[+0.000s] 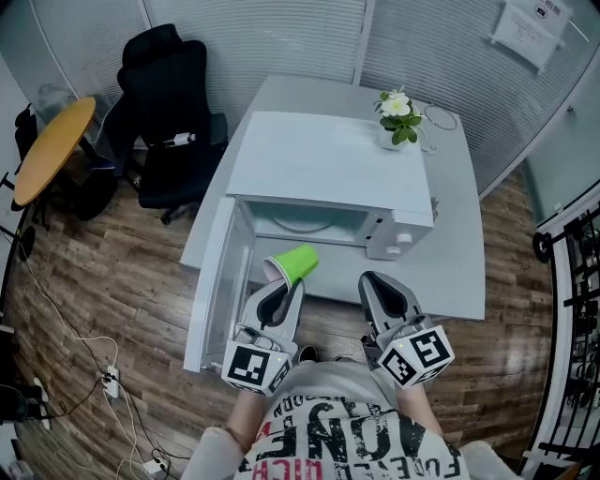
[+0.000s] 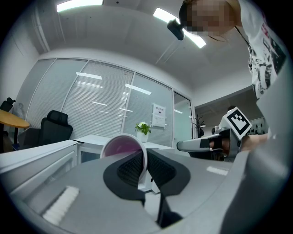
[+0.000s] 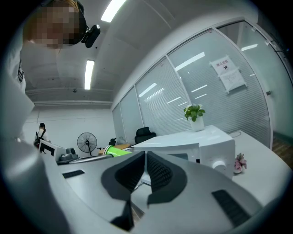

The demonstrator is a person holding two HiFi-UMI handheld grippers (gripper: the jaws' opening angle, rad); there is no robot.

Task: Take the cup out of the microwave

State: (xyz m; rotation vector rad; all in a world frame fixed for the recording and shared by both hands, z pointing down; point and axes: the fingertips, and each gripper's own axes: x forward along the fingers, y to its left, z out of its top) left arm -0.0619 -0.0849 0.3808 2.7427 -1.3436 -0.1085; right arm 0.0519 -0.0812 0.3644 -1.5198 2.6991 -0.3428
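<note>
The green cup [image 1: 298,264] is out of the microwave [image 1: 328,164], held in the air just in front of the open cavity and above the front edge of the table [image 1: 459,244]. The left gripper [image 1: 284,281] has its fingers [image 2: 132,167] pinched narrowly on the cup's wall at the rim. The cup lies tilted on its side, with its pinkish inside facing back along the gripper and its base toward the oven. The right gripper [image 1: 373,279] hangs level just beside it to the right, with its fingers [image 3: 158,171] pressed together on nothing.

The microwave door [image 1: 217,291] stands swung wide open at the left, close along the left gripper's outer side. The glass turntable [image 1: 305,223] shows inside the cavity.

Behind the oven, near the table's far right corner, a small potted plant [image 1: 398,117] stands with a looped cable [image 1: 441,117] next to it. In the right gripper view a little pink flower [image 3: 239,162] sits on the table right of the control knobs.

Left of the table are a black office chair [image 1: 169,103] and a round wooden side table [image 1: 52,145]. Cables and a power strip [image 1: 111,380] trail over the plank floor [image 1: 122,281]. A paper notice [image 1: 530,28] hangs on the blind-covered glass wall, and a standing fan [image 3: 84,142] shows far off in the right gripper view
</note>
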